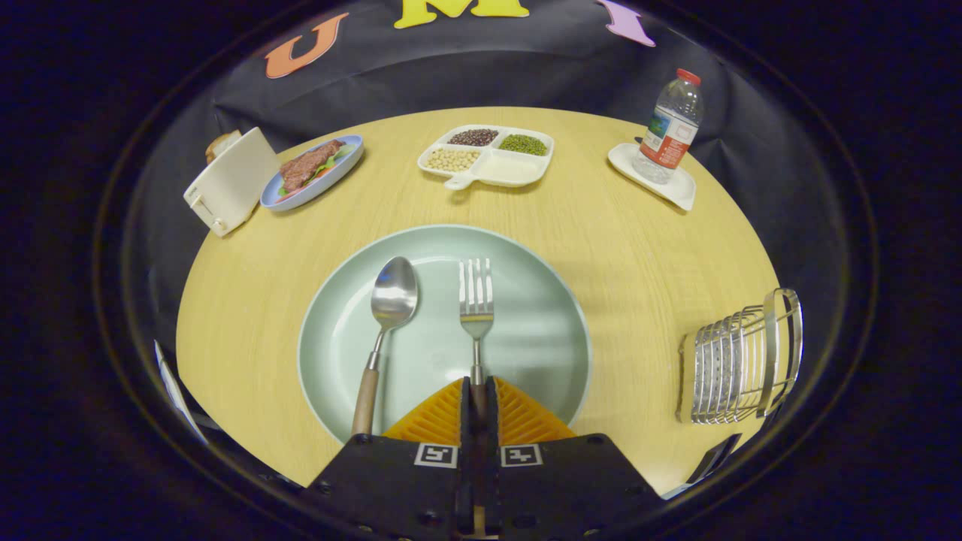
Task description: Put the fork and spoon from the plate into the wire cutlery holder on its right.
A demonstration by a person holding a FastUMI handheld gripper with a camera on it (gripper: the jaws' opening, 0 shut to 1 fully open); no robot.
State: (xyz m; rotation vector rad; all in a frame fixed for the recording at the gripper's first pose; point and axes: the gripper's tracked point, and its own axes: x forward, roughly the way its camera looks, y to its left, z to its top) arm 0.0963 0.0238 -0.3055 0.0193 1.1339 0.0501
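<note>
One plate (541, 330), one spoon (391, 304), one fork (476, 300) — gripper (479, 391) pinching fork's handle, one wire holder (740, 361) at right

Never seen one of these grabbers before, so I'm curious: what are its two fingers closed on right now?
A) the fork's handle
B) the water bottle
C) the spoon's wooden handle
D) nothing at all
A: the gripper has both fingers pressed together on the handle of the fork, whose tines lie ahead on the plate; the spoon lies free beside it.
</note>
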